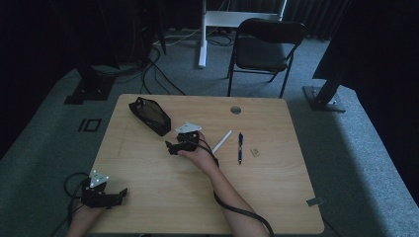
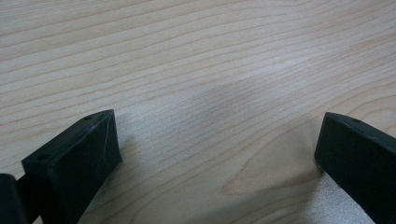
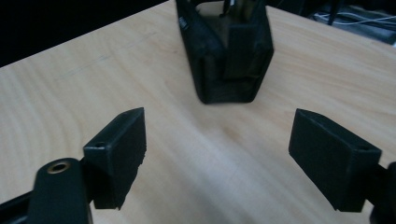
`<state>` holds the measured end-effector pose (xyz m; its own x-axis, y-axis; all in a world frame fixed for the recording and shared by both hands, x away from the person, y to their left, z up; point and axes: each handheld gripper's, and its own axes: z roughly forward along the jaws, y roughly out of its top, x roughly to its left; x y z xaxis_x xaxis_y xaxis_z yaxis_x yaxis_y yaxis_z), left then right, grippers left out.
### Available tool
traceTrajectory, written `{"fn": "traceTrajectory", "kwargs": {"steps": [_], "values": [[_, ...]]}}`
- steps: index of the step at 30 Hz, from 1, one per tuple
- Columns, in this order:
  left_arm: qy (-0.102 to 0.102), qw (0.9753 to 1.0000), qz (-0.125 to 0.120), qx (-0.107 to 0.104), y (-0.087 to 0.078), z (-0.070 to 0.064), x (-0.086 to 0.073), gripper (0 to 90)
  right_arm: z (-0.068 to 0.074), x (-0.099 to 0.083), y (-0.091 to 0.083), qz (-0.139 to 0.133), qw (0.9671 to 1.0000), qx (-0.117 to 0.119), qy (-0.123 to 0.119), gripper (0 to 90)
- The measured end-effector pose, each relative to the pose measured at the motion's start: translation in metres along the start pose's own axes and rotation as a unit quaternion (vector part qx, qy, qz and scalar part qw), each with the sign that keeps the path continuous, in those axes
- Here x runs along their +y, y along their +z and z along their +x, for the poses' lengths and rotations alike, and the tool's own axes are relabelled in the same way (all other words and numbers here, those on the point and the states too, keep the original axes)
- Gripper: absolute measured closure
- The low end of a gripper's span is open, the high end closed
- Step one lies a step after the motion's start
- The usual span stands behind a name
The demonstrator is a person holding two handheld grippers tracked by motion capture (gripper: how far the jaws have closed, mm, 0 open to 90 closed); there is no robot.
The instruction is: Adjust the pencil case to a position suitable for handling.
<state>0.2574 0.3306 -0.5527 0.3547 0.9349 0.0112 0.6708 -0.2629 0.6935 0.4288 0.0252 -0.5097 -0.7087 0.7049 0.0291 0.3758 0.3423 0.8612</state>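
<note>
A black pencil pouch (image 1: 149, 115) lies at the table's back left, its near end just ahead of my right gripper (image 1: 171, 147). In the right gripper view the pouch (image 3: 225, 51) sits a short way beyond the open jaws of the right gripper (image 3: 217, 149), which hold nothing. A white pen (image 1: 222, 141) and a blue pen (image 1: 240, 147) lie right of that hand. My left gripper (image 1: 120, 195) rests low at the front left corner; its jaws stand wide apart over bare wood in the left gripper view (image 2: 217, 149).
A small tan eraser (image 1: 255, 152) lies right of the blue pen. The wooden table (image 1: 276, 197) has a round cable hole (image 1: 235, 109) at the back. A black chair (image 1: 264, 47) stands behind the table, with cables on the floor.
</note>
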Motion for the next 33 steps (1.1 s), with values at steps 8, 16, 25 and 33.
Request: {"fn": "traceTrajectory", "kwargs": {"steps": [8, 16, 25, 33], "values": [[0.000, 1.0000, 0.000, 0.000, 0.000, 0.000, 0.000, 0.1, -0.002, 0.007, 0.011, -0.001, 0.9999, -0.014, -0.005, 30.5], [0.000, 1.0000, 0.000, 0.000, 0.000, 0.000, 0.000, 0.1, -0.002, 0.013, 0.022, 0.005, 0.9999, -0.016, 0.003, 38.1], [0.000, 1.0000, 0.000, 0.000, 0.000, 0.000, 0.000, 0.1, -0.001, 0.019, 0.037, -0.002, 0.9995, -0.029, 0.015, 46.2], [0.001, 1.0000, 0.000, 0.000, 0.000, 0.000, 0.000, 0.1, -0.002, 0.024, 0.046, 0.008, 0.9992, -0.032, 0.022, 52.7]]}}
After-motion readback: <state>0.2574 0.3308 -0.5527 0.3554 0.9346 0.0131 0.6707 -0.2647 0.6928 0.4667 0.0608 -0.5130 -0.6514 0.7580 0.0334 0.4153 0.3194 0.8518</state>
